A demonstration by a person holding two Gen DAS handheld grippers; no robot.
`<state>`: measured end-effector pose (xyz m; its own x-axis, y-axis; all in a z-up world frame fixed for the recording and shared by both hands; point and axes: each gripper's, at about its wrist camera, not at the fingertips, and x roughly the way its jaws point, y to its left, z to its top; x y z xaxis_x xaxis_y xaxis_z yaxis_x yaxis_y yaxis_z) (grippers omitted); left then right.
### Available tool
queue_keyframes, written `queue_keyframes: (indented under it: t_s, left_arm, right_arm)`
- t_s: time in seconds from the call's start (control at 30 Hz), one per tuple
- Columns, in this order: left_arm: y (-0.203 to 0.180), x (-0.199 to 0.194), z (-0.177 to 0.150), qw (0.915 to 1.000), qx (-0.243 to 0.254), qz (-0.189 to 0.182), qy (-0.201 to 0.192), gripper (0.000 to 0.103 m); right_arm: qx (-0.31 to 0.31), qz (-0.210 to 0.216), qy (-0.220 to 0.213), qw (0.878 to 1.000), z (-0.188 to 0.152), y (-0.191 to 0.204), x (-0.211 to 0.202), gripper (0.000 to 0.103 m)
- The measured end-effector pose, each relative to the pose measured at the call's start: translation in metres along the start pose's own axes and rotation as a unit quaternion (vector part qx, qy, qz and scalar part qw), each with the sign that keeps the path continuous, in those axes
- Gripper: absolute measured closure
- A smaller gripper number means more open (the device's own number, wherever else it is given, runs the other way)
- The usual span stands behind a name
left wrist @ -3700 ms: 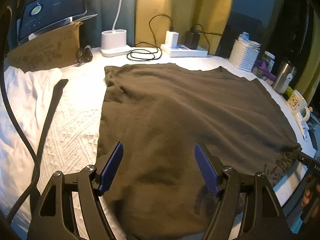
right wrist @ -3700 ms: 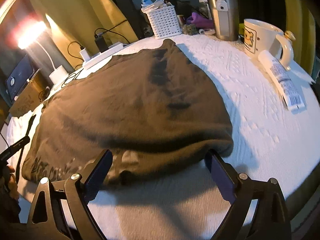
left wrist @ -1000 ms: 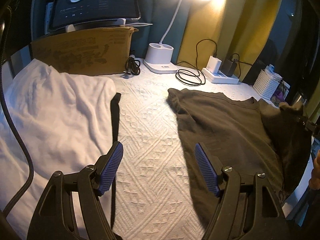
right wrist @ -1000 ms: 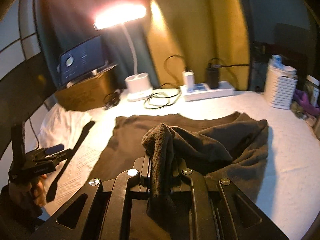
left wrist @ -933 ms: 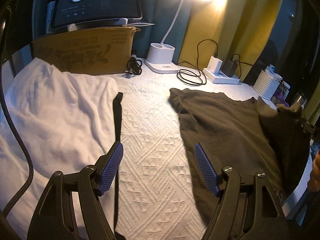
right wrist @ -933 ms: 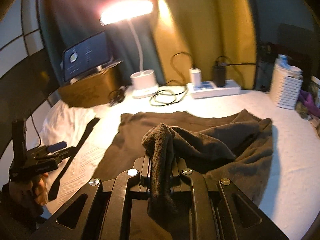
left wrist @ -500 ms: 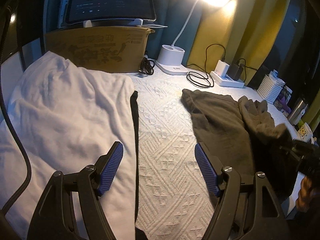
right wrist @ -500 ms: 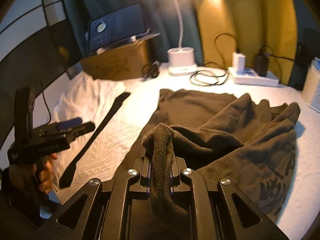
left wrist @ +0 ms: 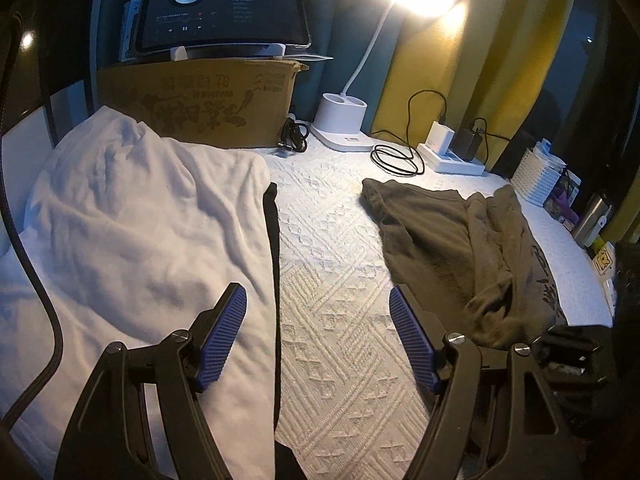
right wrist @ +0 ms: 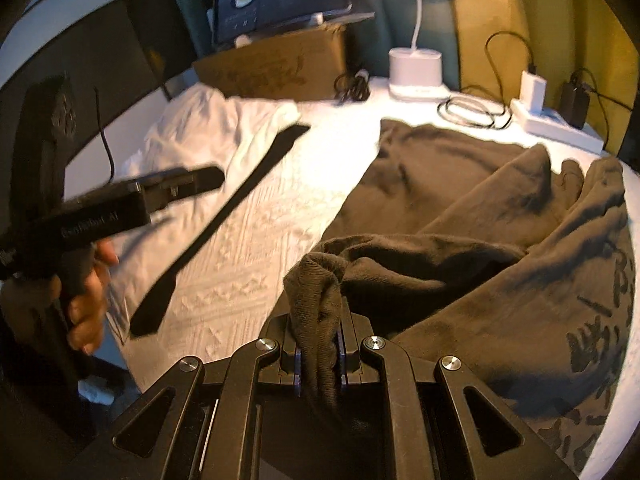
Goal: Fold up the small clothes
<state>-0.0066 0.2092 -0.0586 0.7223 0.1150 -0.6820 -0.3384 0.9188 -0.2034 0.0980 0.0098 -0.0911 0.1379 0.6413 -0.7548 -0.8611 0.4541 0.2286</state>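
A dark brown shirt (right wrist: pixel 452 208) lies on the white textured bedspread (left wrist: pixel 332 264), its right half pulled over leftward so a dark print (right wrist: pixel 600 320) shows. My right gripper (right wrist: pixel 318 354) is shut on a bunched edge of this shirt, low at the front. In the left wrist view the same shirt (left wrist: pixel 452 240) lies to the right, folded over on itself. My left gripper (left wrist: pixel 318 340) hovers open over bare bedspread, nothing between its blue pads (left wrist: pixel 224 336). The left gripper (right wrist: pixel 132 200), held by a hand, also shows blurred at the left of the right wrist view.
A white garment (left wrist: pixel 132 232) with a black strap (left wrist: pixel 274 264) lies at the left. Behind stand a cardboard box (left wrist: pixel 200 108), a tablet (left wrist: pixel 222 10), a lamp base (left wrist: pixel 344 124), cables and a power strip (left wrist: pixel 452 156). A white basket (left wrist: pixel 536 176), flask and mug sit at the right edge.
My right gripper has carried the brown shirt's edge leftward and downward, folding it over so the print faces up. The left gripper has barely shifted and stays open.
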Motion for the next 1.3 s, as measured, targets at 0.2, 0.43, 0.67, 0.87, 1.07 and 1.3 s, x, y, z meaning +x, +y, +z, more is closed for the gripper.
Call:
queue_keyframes:
  t_s: [0.2, 0.43, 0.67, 0.87, 1.07, 1.3]
  left_arm:
    - [-0.008, -0.003, -0.002, 0.9999, 0.01, 0.005, 0.003, 0.029]
    - [-0.032, 0.001, 0.005, 0.999, 0.044, 0.005, 0.008, 0.029]
    - [-0.069, 0.011, 0.017, 0.9967, 0.081, -0.007, 0.01, 0.029]
    - [-0.11, 0.025, 0.023, 0.9914, 0.127, -0.022, 0.023, 0.029]
    - [-0.151, 0.052, 0.016, 0.9808, 0.18, -0.033, 0.069, 0.029]
    - [-0.19, 0.073, -0.005, 0.953, 0.287, 0.0, 0.096, 0.029]
  right_arm:
    - [-0.027, -0.007, 0.041, 0.999, -0.015, 0.011, 0.017, 0.086]
    - [-0.036, 0.009, 0.018, 0.999, -0.017, 0.009, -0.006, 0.07]
    - [-0.019, -0.004, -0.032, 0.999, -0.013, -0.017, -0.047, 0.02]
    - [0.035, -0.06, -0.049, 0.996, -0.015, -0.072, -0.071, 0.02]
    - [0.087, -0.093, -0.053, 0.99, -0.026, -0.129, -0.085, 0.02]
    - [0.123, -0.098, -0.061, 0.986, -0.037, -0.171, -0.092, 0.02]
